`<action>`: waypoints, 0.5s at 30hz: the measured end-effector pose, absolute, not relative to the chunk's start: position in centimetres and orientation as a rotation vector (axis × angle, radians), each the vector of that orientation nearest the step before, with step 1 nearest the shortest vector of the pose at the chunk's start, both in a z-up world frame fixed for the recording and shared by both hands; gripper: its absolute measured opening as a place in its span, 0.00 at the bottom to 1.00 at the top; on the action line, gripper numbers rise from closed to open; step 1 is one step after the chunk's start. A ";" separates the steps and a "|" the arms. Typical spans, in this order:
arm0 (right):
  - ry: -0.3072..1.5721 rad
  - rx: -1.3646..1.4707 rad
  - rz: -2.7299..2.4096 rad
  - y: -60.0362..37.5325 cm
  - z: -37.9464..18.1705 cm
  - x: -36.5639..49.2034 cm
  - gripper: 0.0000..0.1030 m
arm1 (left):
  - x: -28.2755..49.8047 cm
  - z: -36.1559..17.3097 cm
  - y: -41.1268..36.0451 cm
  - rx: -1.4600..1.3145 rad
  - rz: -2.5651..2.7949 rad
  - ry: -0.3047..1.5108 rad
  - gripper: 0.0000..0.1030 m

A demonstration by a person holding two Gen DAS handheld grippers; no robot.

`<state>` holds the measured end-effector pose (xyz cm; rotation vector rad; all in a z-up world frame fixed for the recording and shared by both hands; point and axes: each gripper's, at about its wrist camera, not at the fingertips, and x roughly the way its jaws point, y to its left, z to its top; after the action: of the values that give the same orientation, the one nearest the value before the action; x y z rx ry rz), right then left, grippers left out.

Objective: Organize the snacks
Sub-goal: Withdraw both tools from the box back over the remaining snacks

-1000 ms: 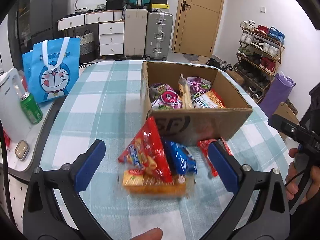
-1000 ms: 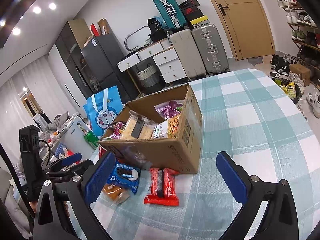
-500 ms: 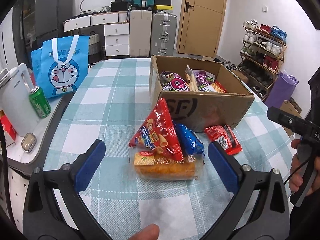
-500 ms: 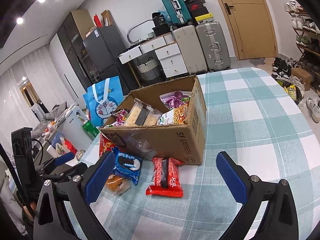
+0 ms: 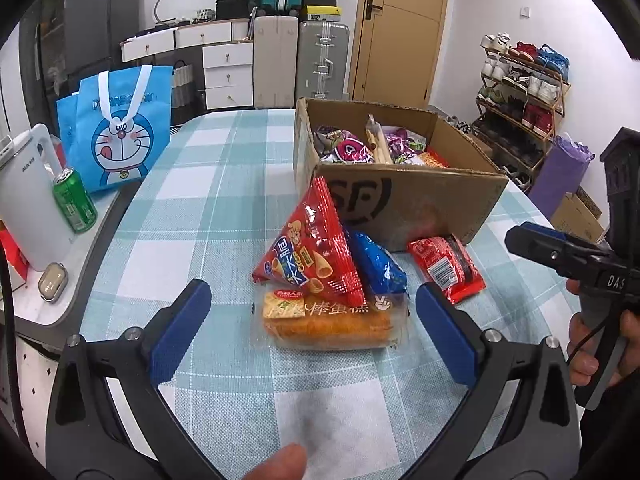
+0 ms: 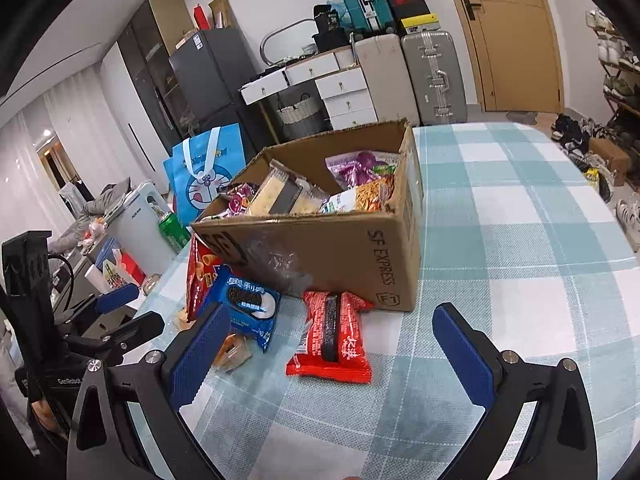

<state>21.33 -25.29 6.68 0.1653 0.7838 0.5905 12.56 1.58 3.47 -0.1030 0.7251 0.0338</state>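
A cardboard box [image 5: 404, 200] [image 6: 344, 248] holding several snack packs stands on the checked table. In front of it lie a red triangular chip bag [image 5: 312, 248], a blue cookie pack [image 5: 378, 266] [image 6: 244, 304], an orange cake pack [image 5: 328, 322] and a flat red snack pack [image 5: 446, 266] [image 6: 334, 338]. My left gripper [image 5: 312, 334] is open, low over the table, with the cake pack between its fingers. My right gripper [image 6: 332, 360] is open, just short of the red snack pack; it also shows at the right in the left wrist view [image 5: 560, 256].
A blue cartoon bag [image 5: 116, 136], a green can [image 5: 74, 204] and a white appliance [image 5: 28, 200] stand on a side surface left of the table. Suitcases, drawers and a door are behind. A shoe rack [image 5: 520, 84] is at the right.
Both grippers have pulled back slightly from the box and dropped lower. The snack pile now sits further forward between my left fingers. Both stay open.
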 end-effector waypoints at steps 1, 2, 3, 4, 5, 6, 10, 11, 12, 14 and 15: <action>0.792 0.171 0.598 -25.2 6.5 21.4 1.00 | 12.6 3.4 1.6 -0.100 0.037 0.727 0.99; 0.800 0.171 0.603 -25.1 6.3 21.5 1.00 | 12.7 3.3 1.6 -0.098 0.042 0.729 0.99; 0.807 0.162 0.602 -24.8 6.1 21.5 1.00 | 12.8 3.1 1.6 -0.098 0.050 0.736 0.99; 0.809 0.154 0.602 -24.7 6.0 21.5 1.00 | 12.8 2.9 1.7 -0.101 0.052 0.739 0.99; 0.816 0.142 0.603 -24.4 5.8 21.4 1.00 | 13.0 2.7 1.8 -0.106 0.059 0.743 0.99; 0.829 0.128 0.605 -24.1 5.5 21.5 1.00 | 13.0 2.5 2.0 -0.108 0.066 0.746 0.99; 0.881 0.112 0.586 -23.4 4.4 22.0 1.00 | 13.3 2.0 2.1 -0.109 0.054 0.762 0.99; 0.899 0.108 0.591 -23.3 4.0 22.1 1.00 | 13.3 1.8 2.0 -0.106 0.051 0.761 0.99; 0.912 0.106 0.599 -23.1 3.6 22.1 1.00 | 13.3 1.7 2.0 -0.102 0.050 0.759 0.99; 0.926 0.105 0.597 -22.8 3.0 22.2 1.00 | 13.4 1.5 1.7 -0.079 0.056 0.758 0.99; 0.940 0.099 0.596 -22.6 2.7 22.3 1.00 | 13.5 1.4 1.6 -0.072 0.056 0.758 0.99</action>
<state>22.34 -22.58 2.67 0.0993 0.9402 0.5956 13.46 1.59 1.35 -0.0724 0.7583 0.0556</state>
